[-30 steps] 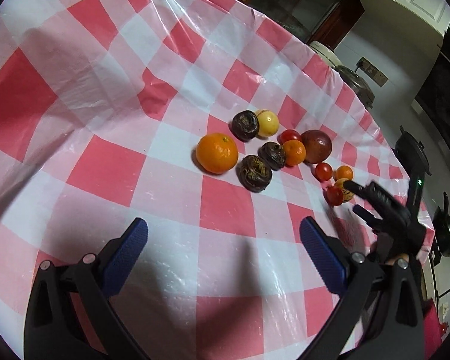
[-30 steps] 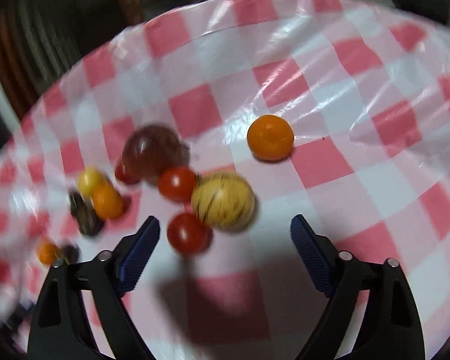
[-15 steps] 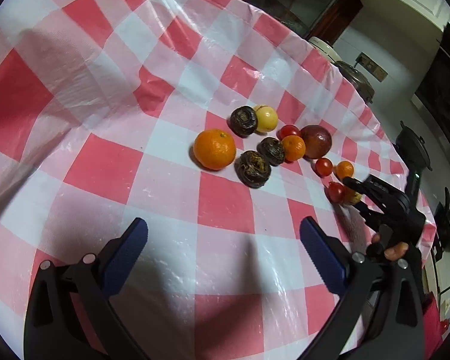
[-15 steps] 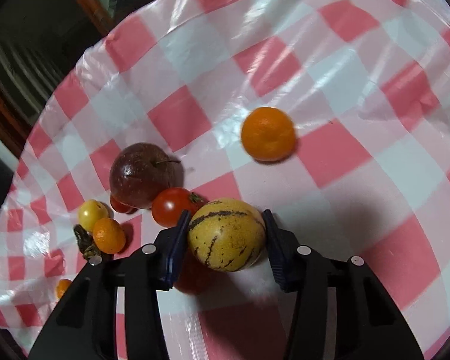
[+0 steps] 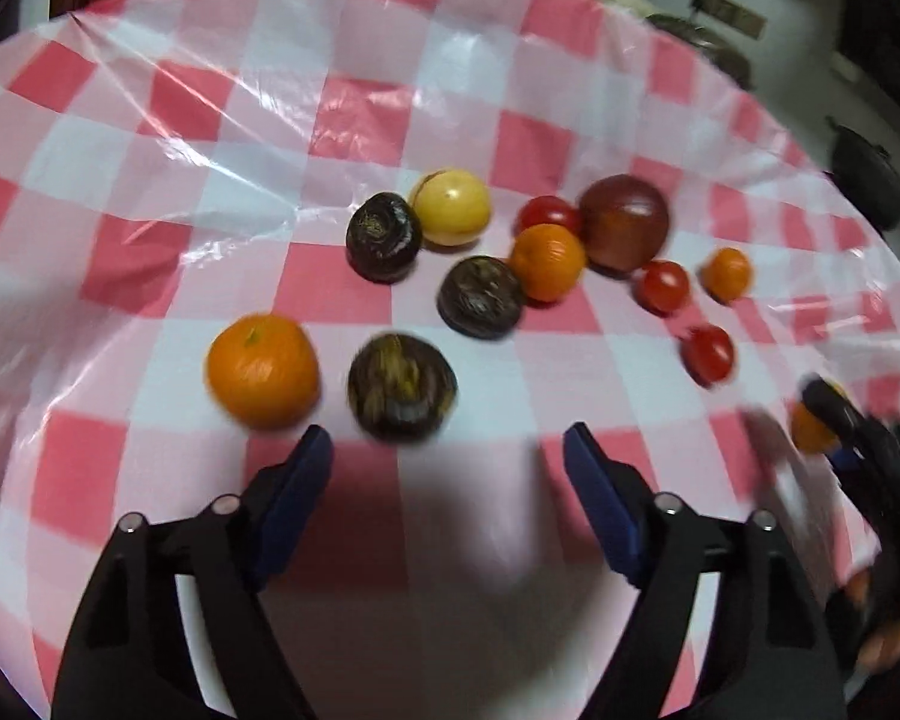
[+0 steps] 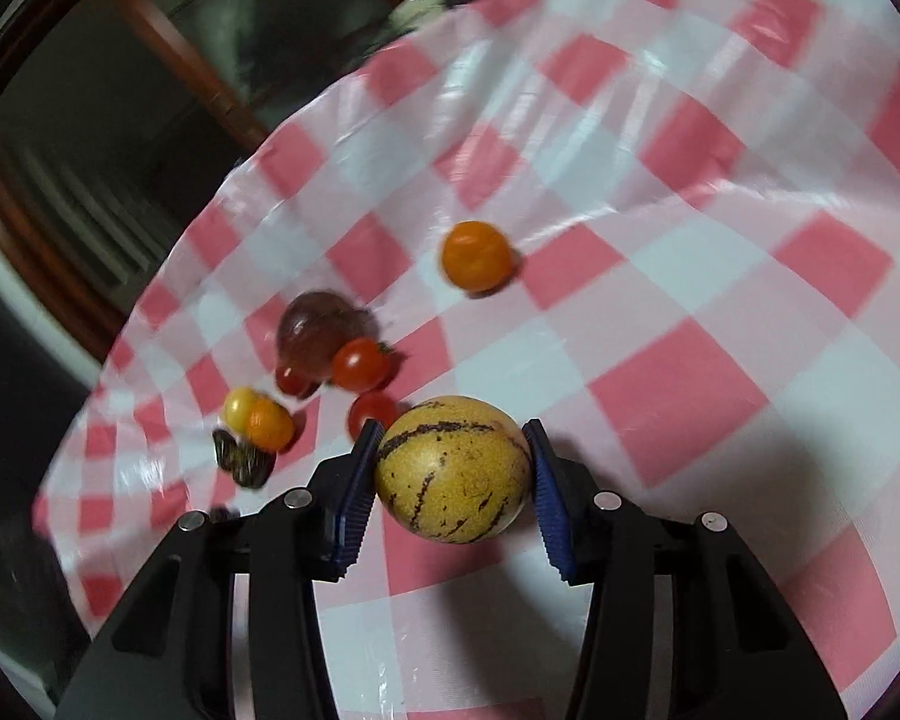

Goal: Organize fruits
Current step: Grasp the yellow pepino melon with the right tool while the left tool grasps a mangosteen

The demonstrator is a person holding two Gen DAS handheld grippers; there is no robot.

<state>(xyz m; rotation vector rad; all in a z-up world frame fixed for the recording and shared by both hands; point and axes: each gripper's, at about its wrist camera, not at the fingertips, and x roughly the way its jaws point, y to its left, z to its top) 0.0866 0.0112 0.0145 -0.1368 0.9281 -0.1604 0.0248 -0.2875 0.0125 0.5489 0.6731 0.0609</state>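
Observation:
My right gripper point(image 6: 450, 468) is shut on a yellow melon with purple stripes point(image 6: 453, 471), held above the red and white checked cloth. Beyond it lie a small orange point(image 6: 476, 255), a dark red apple point(image 6: 318, 327) and red tomatoes point(image 6: 360, 365). My left gripper point(image 5: 447, 468) stands open over the cloth, its fingers apart just short of a dark wrinkled fruit point(image 5: 401, 387). A large orange point(image 5: 262, 369) sits to that fruit's left. Further off are two more dark fruits point(image 5: 384, 236), a yellow fruit point(image 5: 451, 207), an orange point(image 5: 547, 262), the apple point(image 5: 625, 222) and tomatoes point(image 5: 663, 287).
The other gripper point(image 5: 870, 450) shows blurred at the right edge of the left wrist view. The table's far edge point(image 6: 222, 192) drops off to dark wooden furniture. A dark pot point(image 5: 870, 174) stands beyond the table at the right. Bare cloth point(image 6: 750, 330) lies right of the melon.
My right gripper closed on the striped melon and has lifted it off the cloth. My left gripper has moved forward, much closer to the large orange and the dark fruit.

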